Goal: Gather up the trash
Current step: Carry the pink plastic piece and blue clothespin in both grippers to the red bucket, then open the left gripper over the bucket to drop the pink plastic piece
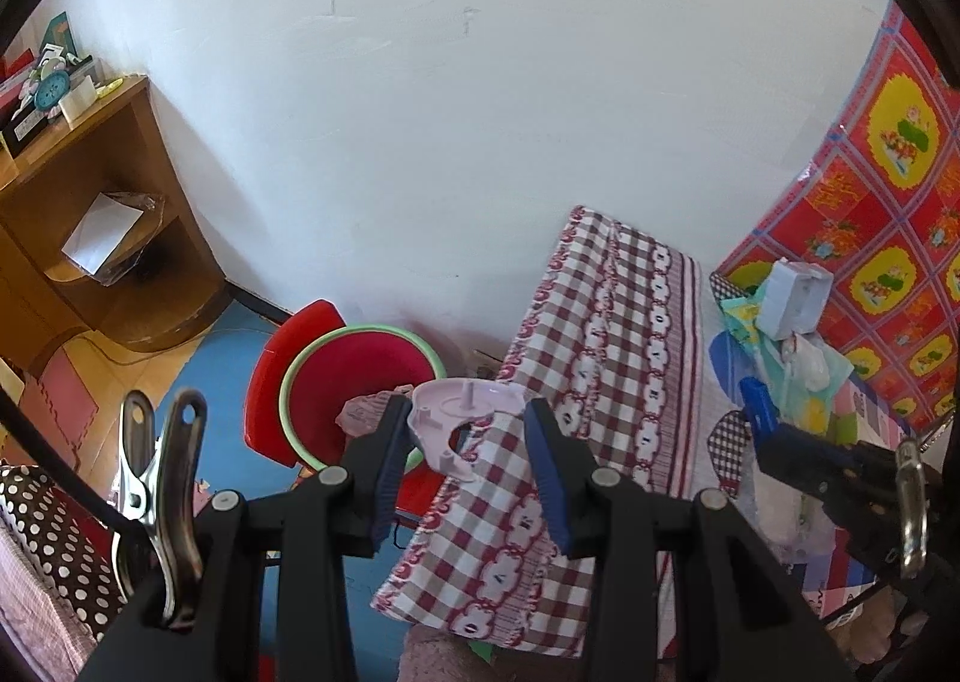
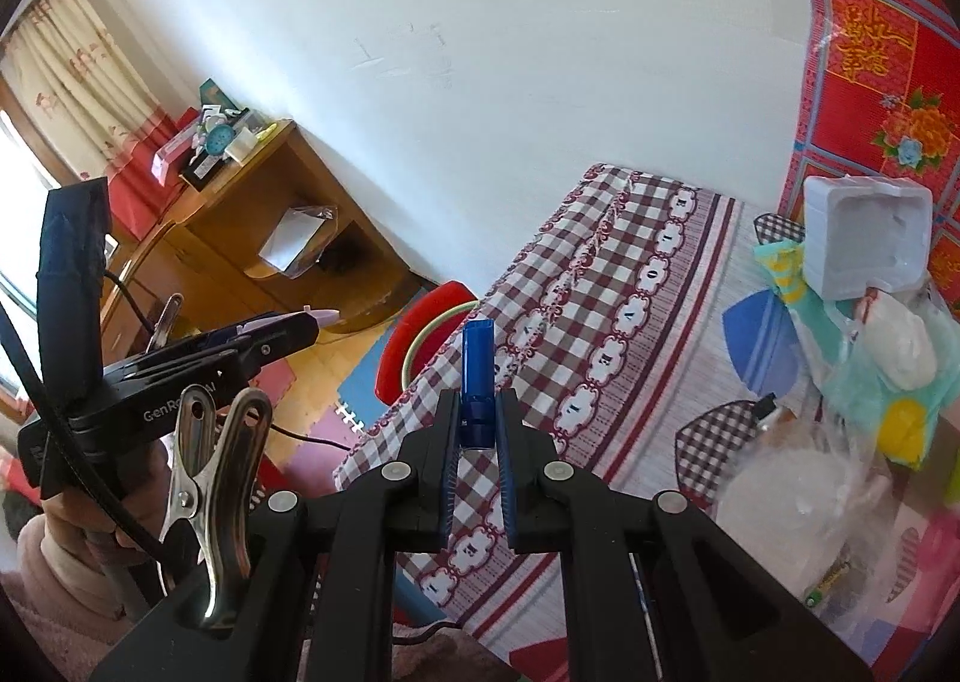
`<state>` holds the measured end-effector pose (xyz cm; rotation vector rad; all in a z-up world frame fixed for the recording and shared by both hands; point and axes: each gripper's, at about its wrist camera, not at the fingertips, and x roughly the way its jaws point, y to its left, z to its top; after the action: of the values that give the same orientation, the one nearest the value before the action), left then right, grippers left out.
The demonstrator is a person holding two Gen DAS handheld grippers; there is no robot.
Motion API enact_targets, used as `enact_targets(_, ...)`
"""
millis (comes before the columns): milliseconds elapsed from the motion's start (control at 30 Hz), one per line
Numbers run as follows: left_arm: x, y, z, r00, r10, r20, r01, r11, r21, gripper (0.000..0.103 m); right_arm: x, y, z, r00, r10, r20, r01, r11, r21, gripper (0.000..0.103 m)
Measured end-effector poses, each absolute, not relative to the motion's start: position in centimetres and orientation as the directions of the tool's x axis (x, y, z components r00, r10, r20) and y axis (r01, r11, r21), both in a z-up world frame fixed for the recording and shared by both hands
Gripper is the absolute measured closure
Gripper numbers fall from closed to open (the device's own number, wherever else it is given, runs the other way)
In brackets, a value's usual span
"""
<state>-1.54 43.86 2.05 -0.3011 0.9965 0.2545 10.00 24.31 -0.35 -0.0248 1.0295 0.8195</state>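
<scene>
Left wrist view: green-rimmed red basin (image 1: 360, 382) below the left claw (image 1: 474, 442) gripping a pale plastic piece (image 1: 456, 412); the right claw (image 2: 477, 430), angled downward, clamps a blue tube (image 2: 478, 376).

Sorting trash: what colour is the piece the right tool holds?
Blue, clearest in the right wrist view.

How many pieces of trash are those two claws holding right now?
2: a pale pink plastic piece in the left gripper, and a blue tube in the right gripper. More may be hidden.
</scene>
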Motion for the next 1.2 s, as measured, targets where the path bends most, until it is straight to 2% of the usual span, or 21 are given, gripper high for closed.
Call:
enact_targets(433, -0.3, 49.0, -2.5, 0.477, 0.063, -0.877, -0.386, 0.911, -0.145, 0.062, 10.4, 27.2, -1.1, 0.242, 0.579, -0.779, -0.615, 0.712, 0.338, 0.091)
enact_targets(1200, 5.6, 55.4, -13.7, 0.407, -0.055, -0.912, -0.355, 0.91, -0.213, 0.062, 11.9, 31.6, -2.6, 0.233, 0.531, -0.815, -0.593, 0.742, 0.313, 0.091)
